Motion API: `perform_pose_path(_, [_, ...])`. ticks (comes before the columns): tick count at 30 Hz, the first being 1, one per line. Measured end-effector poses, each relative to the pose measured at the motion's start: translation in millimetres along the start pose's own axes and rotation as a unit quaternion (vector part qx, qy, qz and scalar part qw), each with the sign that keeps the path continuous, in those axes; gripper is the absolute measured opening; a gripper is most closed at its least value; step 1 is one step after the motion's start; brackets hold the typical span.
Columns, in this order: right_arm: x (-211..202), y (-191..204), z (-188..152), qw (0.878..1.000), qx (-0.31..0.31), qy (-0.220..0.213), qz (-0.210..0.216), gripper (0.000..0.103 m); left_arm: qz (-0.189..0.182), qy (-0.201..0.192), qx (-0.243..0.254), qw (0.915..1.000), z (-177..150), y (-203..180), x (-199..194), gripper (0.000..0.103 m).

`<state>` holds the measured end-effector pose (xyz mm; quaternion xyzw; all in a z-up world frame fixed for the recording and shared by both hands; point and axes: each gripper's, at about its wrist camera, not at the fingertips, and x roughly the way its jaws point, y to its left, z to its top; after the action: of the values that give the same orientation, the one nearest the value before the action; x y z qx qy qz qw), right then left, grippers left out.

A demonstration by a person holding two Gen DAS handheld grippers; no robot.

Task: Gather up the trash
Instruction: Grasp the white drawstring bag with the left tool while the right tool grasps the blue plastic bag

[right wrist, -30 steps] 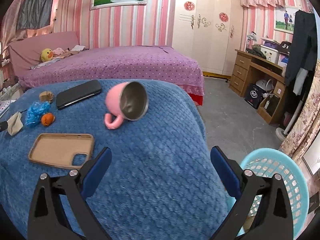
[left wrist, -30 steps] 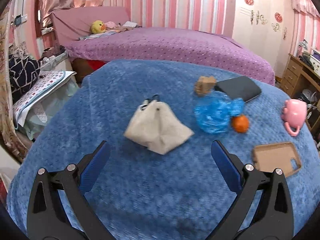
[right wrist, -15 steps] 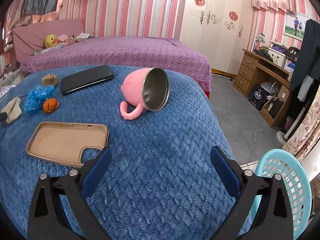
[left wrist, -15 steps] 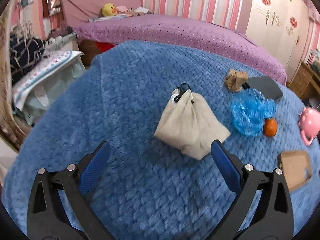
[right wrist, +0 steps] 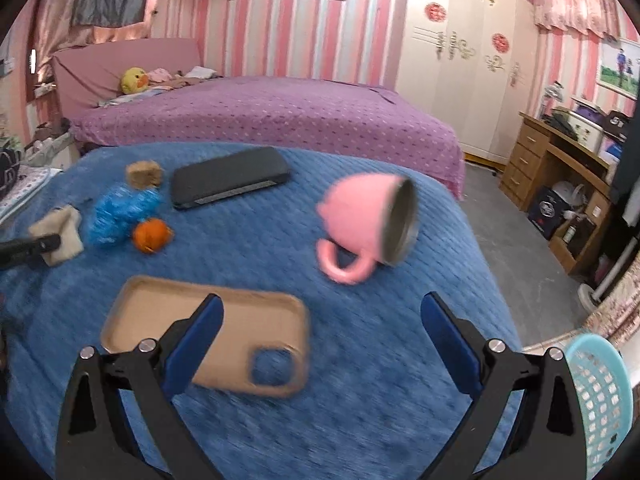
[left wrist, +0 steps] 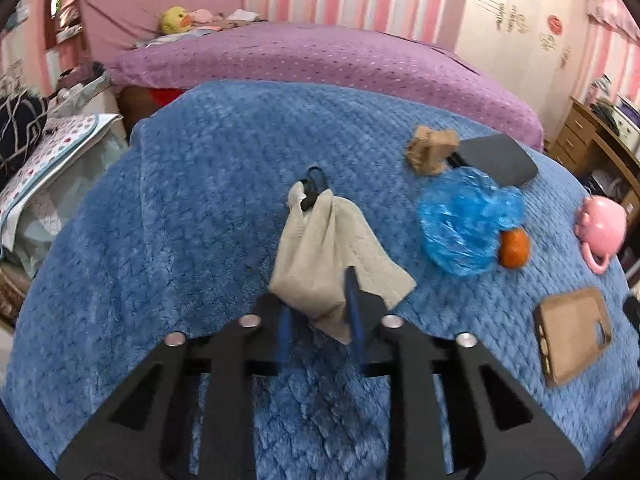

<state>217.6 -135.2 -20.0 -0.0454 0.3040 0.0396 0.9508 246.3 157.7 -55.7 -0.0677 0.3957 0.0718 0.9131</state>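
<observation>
While I run both tools from my station, I log the lot as follows.

Item in hand: beige cloth pouch (left wrist: pixel 328 256), lying on the blue blanket (left wrist: pixel 192 208) near its middle; its near corner sits between the blue pads of the left gripper (left wrist: pixel 320 320).
Left tool: jaws drawn close together on that corner; I judge it clenched on the cloth.
Right tool: right gripper (right wrist: pixel 320 340) spread wide and holding nothing, hovering over the tan phone case (right wrist: pixel 208 336).
Pouch handling: soft, limp, likely light; it should fold and droop when lifted. I cannot tell whether anything is inside.
Pouch hold: bunched cloth at the corner serves; the black clip (left wrist: pixel 312 192) at the far tip looks too small to pinch.
Next lot: blue plastic wrap (left wrist: pixel 468 224), crinkled, light, probably slippery; I would take it at its thickest bunch.
Beside it: orange ball (left wrist: pixel 514 246) touching the wrap; small and round, likely to roll.
Further: brown crumpled scrap (left wrist: pixel 430 150) just beside the black phone (right wrist: pixel 228 184).
Not trash, I judge: pink mug (right wrist: pixel 368 224) on its side, phone, case.
Destination: teal basket (right wrist: pixel 600 400) on the floor, off the blanket's right edge.
Risk: a corner hold may slip as the pouch swings.
</observation>
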Motion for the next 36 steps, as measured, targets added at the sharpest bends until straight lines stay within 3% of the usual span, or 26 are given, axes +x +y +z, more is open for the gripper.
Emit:
perform_pose_path(3, [1, 28, 15, 1.0, -0.014, -0.016, 0.02, 0.097, 0.012, -0.018, 0.015, 0.9997, 1, 6, -14, 0.018])
perform_pose_path(7, [6, 69, 28, 0.998, -0.05, -0.03, 0.034, 0.097, 0.001, -0.029, -0.014, 0.9995, 7, 30, -28, 0.018])
perform_pose_path(11, [17, 109, 41, 0.995, -0.077, -0.031, 0.055, 0.097, 0.019, -0.034, -0.027, 0.9989, 7, 52, -33, 0.018])
perform_pose_path(19, [62, 172, 47, 0.989, -0.122, 0.017, 0.08, 0.095, 0.041, -0.029, -0.043, 0.9978, 7, 83, -33, 0.018])
perform_pose_path(21, [73, 182, 47, 0.987, -0.136, 0.027, 0.08, 0.078, 0.045, -0.03, -0.045, 0.9975, 7, 88, -34, 0.018])
perform_pose_path(25, [83, 191, 42, 0.986, -0.141, 0.036, 0.086, 0.058, 0.044, -0.027, -0.047, 0.9975, 6, 91, -32, 0.018])
perform_pose_path(27, [85, 192, 41, 0.984, -0.148, 0.041, 0.091, 0.038, 0.046, -0.023, -0.042, 0.9978, 4, 90, -30, 0.018])
perform_pose_path(30, [78, 184, 45, 0.985, -0.139, 0.026, 0.095, 0.029, 0.046, -0.021, -0.033, 0.9982, 2, 87, -28, 0.018])
perform_pose_path(36, [50, 157, 50, 0.989, -0.122, -0.007, 0.078, 0.028, 0.038, -0.021, -0.035, 0.9984, 2, 84, -29, 0.018])
